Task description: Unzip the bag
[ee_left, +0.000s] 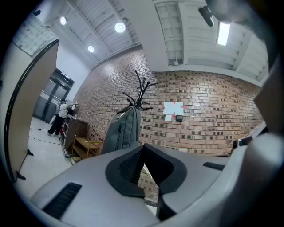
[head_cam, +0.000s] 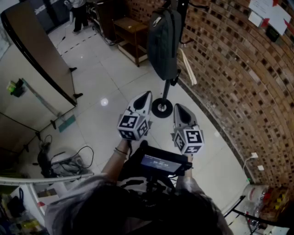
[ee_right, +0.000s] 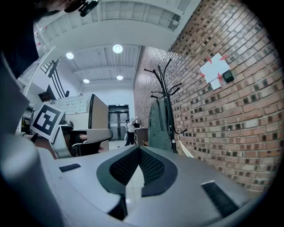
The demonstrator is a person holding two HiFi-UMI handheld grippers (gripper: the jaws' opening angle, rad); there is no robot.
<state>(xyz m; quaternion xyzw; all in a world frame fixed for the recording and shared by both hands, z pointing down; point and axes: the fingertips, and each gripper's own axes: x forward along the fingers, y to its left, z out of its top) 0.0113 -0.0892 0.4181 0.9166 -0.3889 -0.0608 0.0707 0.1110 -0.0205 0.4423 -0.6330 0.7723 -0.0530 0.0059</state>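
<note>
A grey-green bag (head_cam: pixel 164 41) hangs zipped from a black coat stand (head_cam: pixel 161 108) by the brick wall. Both grippers are held side by side in the air in front of it, well short of the bag. My left gripper (head_cam: pixel 145 95) points at the stand's base, its dark pads closed tip to tip with nothing between them. My right gripper (head_cam: pixel 177 107) sits just right of it, also shut and empty. The left gripper view shows the bag (ee_left: pixel 125 131) above the closed gripper (ee_left: pixel 143 150). In the right gripper view the bag (ee_right: pixel 159 124) hangs beyond that gripper (ee_right: pixel 140 150).
A brick wall (head_cam: pixel 239 69) curves along the right. A wooden side table (head_cam: pixel 131 32) stands behind the stand. A brown partition panel (head_cam: pixel 41 50) stands at the left, with cables (head_cam: pixel 69 158) on the tiled floor. A person (head_cam: pixel 79 11) stands far off.
</note>
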